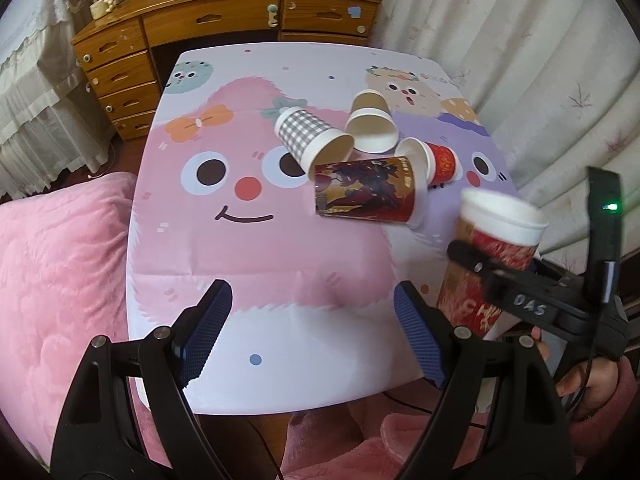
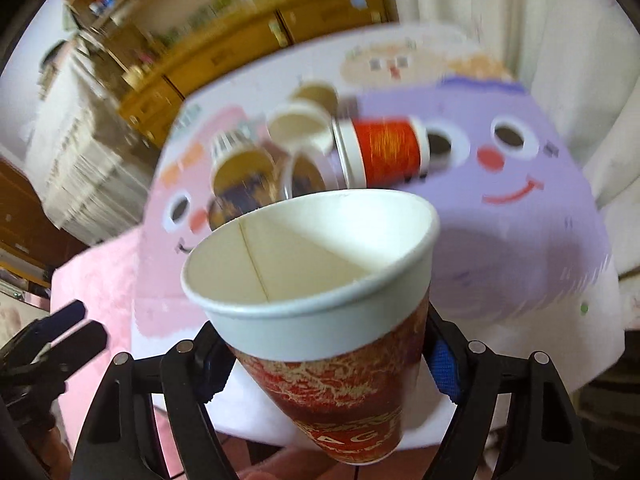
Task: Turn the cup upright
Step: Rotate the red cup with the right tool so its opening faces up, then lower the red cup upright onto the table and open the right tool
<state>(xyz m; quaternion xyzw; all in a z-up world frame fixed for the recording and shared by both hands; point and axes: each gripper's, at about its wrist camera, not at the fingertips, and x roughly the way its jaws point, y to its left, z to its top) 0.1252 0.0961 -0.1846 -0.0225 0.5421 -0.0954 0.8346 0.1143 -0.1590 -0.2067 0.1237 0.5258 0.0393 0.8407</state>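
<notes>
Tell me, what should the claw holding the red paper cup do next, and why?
Probably lower it onto the tablecloth and let go. The right claw grips the red-and-gold paper cup with the white rim mouth-up but tilted, above the near right edge of the cartoon-face tablecloth. Bare cloth shows below it, and the open left claw holds nothing.

Held cup: red with gold marbling, white rim band, cream interior.
Checked cup: grey-white gingham.
Plain cup, at its 3 o'clock: cream-white.
Small cup: red, white rim.
Illustrated cup: dark red, gold artwork.
Tablecloth: pink and lilac cartoon faces.
Gripper pads: blue, textured.
</notes>
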